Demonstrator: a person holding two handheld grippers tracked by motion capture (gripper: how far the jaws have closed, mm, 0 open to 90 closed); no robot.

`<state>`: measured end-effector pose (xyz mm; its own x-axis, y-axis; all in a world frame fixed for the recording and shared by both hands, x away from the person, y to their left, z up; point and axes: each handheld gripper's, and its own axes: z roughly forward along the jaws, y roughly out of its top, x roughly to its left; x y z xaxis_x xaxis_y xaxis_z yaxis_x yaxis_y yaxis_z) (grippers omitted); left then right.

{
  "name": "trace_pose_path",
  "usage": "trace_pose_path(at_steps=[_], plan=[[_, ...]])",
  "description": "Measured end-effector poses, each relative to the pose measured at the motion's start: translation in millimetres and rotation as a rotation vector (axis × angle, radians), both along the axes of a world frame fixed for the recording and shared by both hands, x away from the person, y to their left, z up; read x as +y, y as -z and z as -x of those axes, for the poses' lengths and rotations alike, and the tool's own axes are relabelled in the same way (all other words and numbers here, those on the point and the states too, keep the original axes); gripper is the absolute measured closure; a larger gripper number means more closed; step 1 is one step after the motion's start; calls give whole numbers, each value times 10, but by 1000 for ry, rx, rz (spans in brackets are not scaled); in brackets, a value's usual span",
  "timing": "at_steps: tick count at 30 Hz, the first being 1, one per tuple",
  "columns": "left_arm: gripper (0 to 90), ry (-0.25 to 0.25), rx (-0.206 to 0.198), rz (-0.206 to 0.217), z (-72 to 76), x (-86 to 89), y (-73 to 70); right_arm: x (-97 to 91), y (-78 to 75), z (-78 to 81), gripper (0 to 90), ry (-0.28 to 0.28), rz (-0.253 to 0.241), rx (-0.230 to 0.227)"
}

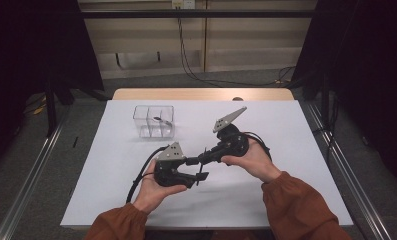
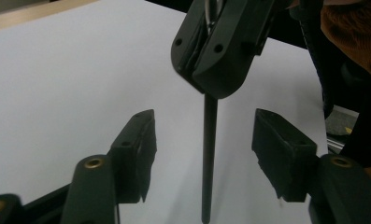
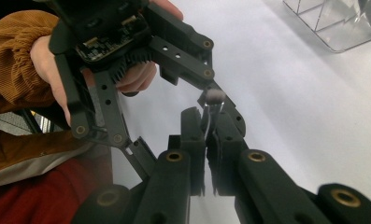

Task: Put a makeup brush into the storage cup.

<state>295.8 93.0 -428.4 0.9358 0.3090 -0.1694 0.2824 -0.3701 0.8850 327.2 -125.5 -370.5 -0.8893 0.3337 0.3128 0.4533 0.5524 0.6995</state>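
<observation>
Black thin rod (image 2: pixel 209 154) hangs clamped in right gripper (image 1: pixel 204 155), between left gripper's (image 2: pixel 204 154) half-spread jaws, pads clear of it. Handover above white desk (image 1: pixel 286 150), near clear plastic box (image 1: pixel 153 121). Next likely: left closes, right releases.

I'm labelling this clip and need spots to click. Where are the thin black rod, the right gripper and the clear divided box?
thin black rod (image 2: pixel 209 154), left gripper view, mid-shaft.
right gripper (image 2: pixel 210 70), left gripper view, tips of its closed jaws.
clear divided box (image 1: pixel 153 121), high view, front wall.
</observation>
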Motion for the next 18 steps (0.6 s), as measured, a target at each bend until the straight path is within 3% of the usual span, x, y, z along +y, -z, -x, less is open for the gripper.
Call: trace_pose_path(at_steps=[3, 6, 10, 18], plan=[[532, 0, 12, 37, -4, 27, -13, 15, 0, 2, 861, -5, -8, -3], [626, 0, 17, 42, -8, 43, -8, 26, -4, 10, 861, -6, -13, -5], [642, -5, 31, 53, -17, 49, 19, 31, -23, 19, 861, -8, -30, -21], [761, -5, 39, 67, -38, 80, 14, 47, 0, 12, 861, -5, -26, -15]])
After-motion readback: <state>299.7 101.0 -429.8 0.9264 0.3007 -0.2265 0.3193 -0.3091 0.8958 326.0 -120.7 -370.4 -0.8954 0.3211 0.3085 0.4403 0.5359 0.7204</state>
